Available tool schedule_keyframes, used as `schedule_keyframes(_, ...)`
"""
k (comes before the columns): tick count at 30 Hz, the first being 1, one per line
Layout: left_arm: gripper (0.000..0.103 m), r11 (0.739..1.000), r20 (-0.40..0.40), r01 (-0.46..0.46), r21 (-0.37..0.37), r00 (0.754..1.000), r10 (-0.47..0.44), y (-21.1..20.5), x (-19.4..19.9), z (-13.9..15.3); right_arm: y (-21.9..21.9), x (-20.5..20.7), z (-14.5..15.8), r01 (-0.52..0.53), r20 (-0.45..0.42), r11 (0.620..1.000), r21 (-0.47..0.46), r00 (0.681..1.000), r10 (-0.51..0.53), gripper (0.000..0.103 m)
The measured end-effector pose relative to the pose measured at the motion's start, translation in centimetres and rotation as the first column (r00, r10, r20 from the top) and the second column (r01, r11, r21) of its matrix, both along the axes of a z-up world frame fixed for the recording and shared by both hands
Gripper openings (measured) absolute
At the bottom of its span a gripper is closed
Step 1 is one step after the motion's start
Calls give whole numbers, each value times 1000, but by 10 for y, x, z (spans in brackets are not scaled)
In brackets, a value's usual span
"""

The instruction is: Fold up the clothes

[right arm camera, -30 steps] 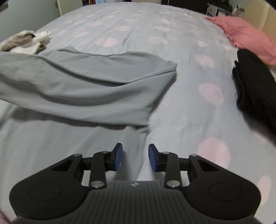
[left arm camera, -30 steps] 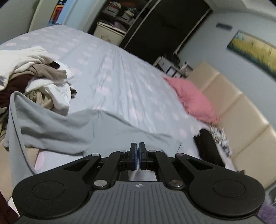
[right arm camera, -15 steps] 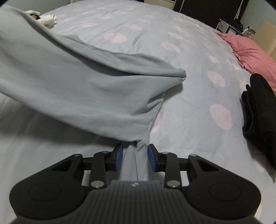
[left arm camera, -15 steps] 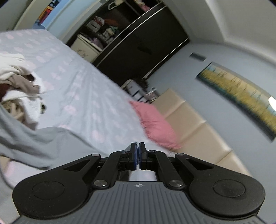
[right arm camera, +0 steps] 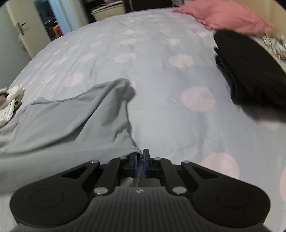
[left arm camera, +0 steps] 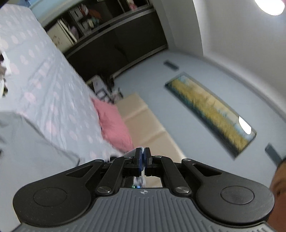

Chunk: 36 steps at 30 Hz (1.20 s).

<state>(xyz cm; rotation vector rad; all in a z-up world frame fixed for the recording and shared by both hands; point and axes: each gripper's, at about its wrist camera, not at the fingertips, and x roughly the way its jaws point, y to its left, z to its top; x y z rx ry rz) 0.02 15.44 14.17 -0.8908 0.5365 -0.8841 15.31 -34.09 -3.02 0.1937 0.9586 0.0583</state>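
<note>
A grey garment lies partly on the dotted bedsheet and rises toward me at the lower left. My right gripper is shut on an edge of the grey garment. My left gripper is shut with a thin strip of grey cloth between its pads, raised and tilted toward the wall. The grey garment also shows in the left wrist view at the lower left.
A black folded garment and a pink pillow lie at the right of the bed. A pile of white and beige clothes sits at the left. A beige headboard, a wall picture and dark shelves stand beyond.
My right gripper has closed on the grey garment's edge. My left gripper has lifted and tilted upward, pulling the garment with it; the cloth on the bed has drawn in.
</note>
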Motion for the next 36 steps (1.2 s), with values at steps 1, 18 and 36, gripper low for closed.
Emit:
schedule_keyframes(1, 0, 999, -14, 32, 11, 999, -32, -6, -8, -2, -3, 1, -2, 12, -9, 1000, 10, 1000, -12, 7)
schedule_keyframes(18, 0, 734, -537, 637, 237, 715, -447, -142, -104, -143, -20, 7, -13, 53, -75, 996, 77, 996, -48, 16)
schedule_keyframes(36, 25, 582, -480, 568, 581, 818, -318, -176, -28, -131, -25, -80, 10, -67, -44, 995, 76, 997, 71, 31)
